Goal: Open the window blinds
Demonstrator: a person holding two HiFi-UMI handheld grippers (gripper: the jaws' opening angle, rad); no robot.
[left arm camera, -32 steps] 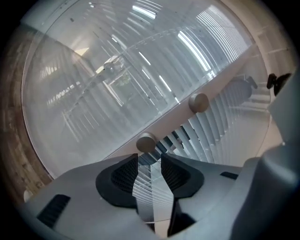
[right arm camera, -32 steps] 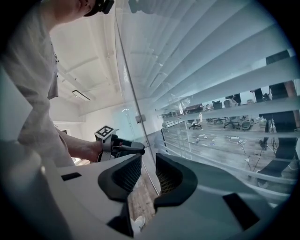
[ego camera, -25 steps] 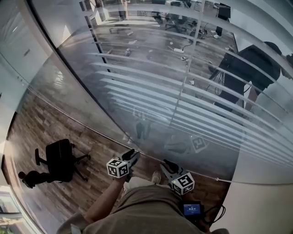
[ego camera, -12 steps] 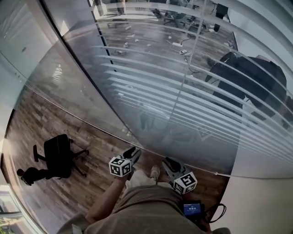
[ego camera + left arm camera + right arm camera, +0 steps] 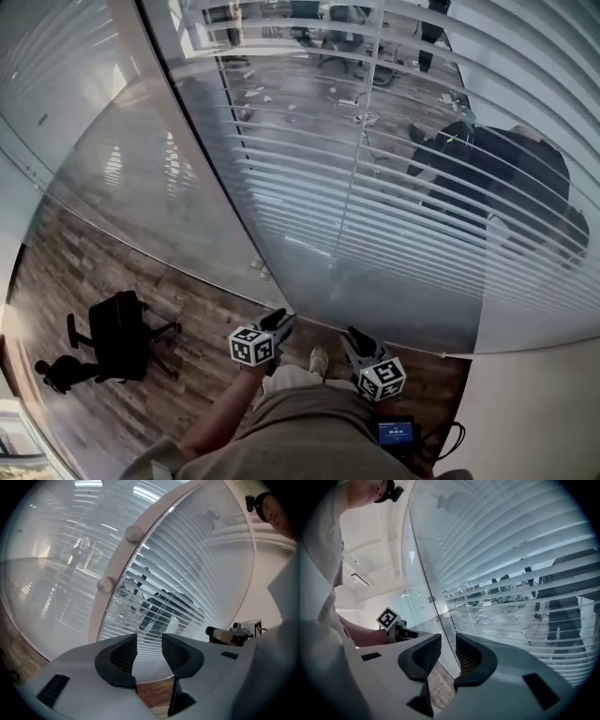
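A glass wall fills the far side. The blinds hang behind its right half, lowered, with the slats tilted partly open, so a dark figure shows between them. A wooden floor runs along the near side, with a black chair at the left. The left gripper and right gripper sit low and near the person, pointing at the foot of the blinds and apart from them. The left fingers stand moderately apart, holding nothing. The right fingers do likewise.
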